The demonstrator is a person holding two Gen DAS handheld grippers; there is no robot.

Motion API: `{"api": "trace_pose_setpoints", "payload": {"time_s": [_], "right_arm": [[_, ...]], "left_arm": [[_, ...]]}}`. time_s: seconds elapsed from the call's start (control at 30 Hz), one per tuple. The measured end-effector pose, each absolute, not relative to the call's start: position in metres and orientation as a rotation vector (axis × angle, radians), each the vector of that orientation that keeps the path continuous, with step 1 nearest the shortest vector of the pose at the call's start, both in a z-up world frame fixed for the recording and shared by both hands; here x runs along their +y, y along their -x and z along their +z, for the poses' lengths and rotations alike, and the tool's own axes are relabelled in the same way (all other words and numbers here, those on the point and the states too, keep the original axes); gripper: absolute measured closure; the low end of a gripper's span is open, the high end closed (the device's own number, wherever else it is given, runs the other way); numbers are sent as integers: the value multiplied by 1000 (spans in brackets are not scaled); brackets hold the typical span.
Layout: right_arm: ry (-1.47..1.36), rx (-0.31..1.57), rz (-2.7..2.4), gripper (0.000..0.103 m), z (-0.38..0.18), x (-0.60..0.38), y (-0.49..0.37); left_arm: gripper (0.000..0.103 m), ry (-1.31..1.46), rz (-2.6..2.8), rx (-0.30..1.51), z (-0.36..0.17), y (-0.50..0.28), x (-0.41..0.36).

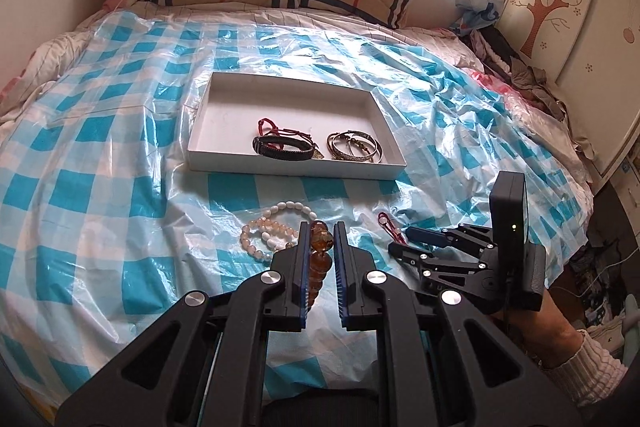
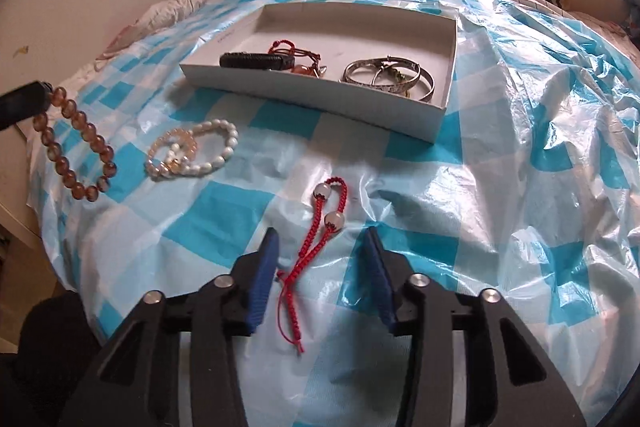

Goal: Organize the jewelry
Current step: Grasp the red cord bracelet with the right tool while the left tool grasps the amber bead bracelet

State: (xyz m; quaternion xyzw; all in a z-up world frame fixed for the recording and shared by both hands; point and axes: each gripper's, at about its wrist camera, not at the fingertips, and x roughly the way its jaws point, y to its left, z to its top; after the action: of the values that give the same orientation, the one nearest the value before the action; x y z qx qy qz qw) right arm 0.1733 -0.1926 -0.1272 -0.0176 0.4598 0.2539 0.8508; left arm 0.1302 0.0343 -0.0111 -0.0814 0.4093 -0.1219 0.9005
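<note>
Gripping a string of round amber glass beads (image 1: 320, 247) — smooth, hard, best pinched across one bead — the left gripper (image 1: 322, 227) hangs near a white cardboard tray (image 1: 296, 169); the right gripper (image 2: 320, 239) stands open over a limp red braided cord bracelet (image 2: 326, 223) on the crinkly blue-checked plastic sheet (image 2: 500, 187) covering a bed
</note>
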Motion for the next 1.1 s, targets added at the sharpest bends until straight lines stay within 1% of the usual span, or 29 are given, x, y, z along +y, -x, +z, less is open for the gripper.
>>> {"api": "trace_pose_setpoints", "payload": {"time_s": [0.07,0.33,0.57,0.87,1.1], "right_arm": [[-2,954,547,98,-119,-200,-171],[-220,847,638,98,-62,-228,-151],[-255,731,681,98,-12,-228,-133],[-260,660,709,98,16,-228,-121],[-260,650,714,98,19,-225,-119]], "left_arm": [[93,169,-254,850,-13,-130,35],[93,175,-260,834,-7,-127,34],[93,163,-254,809,4,-122,31],[93,110,-216,763,19,-114,26],[93,72,-198,728,30,-110,21]]}}
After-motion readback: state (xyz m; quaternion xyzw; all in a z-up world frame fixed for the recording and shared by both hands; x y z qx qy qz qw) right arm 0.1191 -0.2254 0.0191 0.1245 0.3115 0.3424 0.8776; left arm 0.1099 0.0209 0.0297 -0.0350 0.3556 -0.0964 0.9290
